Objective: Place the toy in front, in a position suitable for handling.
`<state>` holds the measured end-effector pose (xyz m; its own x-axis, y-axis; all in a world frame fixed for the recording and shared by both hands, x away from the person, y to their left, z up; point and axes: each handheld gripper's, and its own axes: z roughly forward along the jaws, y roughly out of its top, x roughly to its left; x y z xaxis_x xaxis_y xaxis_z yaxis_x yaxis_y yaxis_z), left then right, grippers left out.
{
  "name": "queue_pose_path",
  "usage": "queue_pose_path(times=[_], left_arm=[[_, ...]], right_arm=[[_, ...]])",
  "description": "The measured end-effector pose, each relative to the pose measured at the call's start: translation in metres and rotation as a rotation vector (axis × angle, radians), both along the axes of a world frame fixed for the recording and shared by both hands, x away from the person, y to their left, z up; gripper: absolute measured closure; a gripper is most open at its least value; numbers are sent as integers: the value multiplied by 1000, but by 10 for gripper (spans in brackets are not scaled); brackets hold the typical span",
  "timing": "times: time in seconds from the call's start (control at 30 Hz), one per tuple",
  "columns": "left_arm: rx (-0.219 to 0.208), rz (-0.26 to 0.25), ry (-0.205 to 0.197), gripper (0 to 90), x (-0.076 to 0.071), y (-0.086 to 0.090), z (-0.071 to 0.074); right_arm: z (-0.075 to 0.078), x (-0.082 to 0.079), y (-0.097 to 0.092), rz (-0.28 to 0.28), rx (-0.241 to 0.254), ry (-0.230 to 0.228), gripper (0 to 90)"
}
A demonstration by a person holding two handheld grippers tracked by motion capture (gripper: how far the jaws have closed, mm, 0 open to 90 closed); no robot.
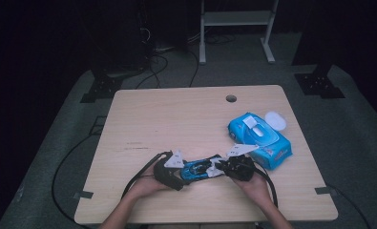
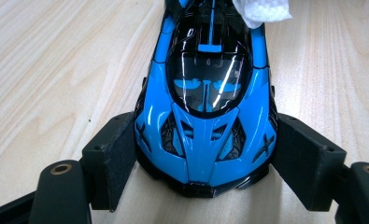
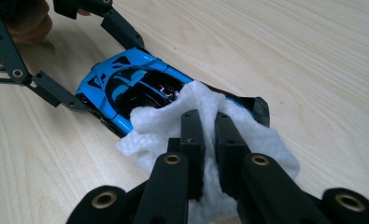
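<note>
toy car (image 2: 205, 126): hard, glossy, likely slippery; left claw (image 2: 205, 161) clamps its nose
wipe (image 3: 205, 135): soft, limp; right claw (image 3: 209, 140) pinches it on the car's tail

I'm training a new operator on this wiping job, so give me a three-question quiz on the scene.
1. True or false: the left gripper is clamped on the car's nose.
2. What do the right gripper's fingers hold? A) pack B) wipe C) lid
3. Where is the wipe in relation to the car?

Key:
1. True; its fingers press the car's nose from both sides.
2. B; they are pinched on the white wipe.
3. It lies over the car's rear end. The pack lies apart, with its lid open, further right on the table.
</note>
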<state>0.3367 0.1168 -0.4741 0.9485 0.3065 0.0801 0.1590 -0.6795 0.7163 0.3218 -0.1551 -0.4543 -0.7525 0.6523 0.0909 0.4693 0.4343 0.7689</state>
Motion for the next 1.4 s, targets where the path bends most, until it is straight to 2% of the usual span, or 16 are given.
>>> queue_pose_path(times=[0.1,0.27,0.4,0.53,0.6,0.63,0.7,0.87,0.9,0.93,0.97,1.03,1.1,1.17,1.27,1.4], left_arm=[[1,-4,5,257,1,1,0],[2,-2,2,258,1,1,0],[-1,2,6,257,1,1,0],[1,5,5,257,1,1,0],[3,6,4,257,0,1,1],[4,5,4,257,0,1,1],[2,4,1,257,0,1,0],[15,4,2,257,0,-1,1],[14,5,1,257,0,-1,1],[14,5,1,257,0,-1,1],[16,3,1,257,0,0,1],[17,3,3,257,0,0,1],[14,6,-1,257,0,-1,1],[14,6,-9,257,0,-1,1],[12,4,-6,257,0,-1,1],[17,3,-3,256,1,-1,1]], right_arm=[[1,-4,7,5,-40,-39,837],[5,-3,8,16,-80,-56,838],[3,1,8,-3,-45,-37,840],[7,-1,22,59,-76,-57,839],[8,1,16,40,-78,-48,841],[7,4,10,21,-48,-14,840],[8,3,12,26,-60,-20,840],[11,1,48,118,-42,-30,840],[10,2,68,171,-29,-1,840],[10,2,68,171,-29,-1,840],[7,0,86,220,-97,-16,839],[8,0,89,223,-113,-29,839],[10,4,80,200,-104,-28,839],[13,10,62,154,-50,-10,840],[18,13,39,94,-100,-32,840],[22,11,5,62,-61,9,839]])
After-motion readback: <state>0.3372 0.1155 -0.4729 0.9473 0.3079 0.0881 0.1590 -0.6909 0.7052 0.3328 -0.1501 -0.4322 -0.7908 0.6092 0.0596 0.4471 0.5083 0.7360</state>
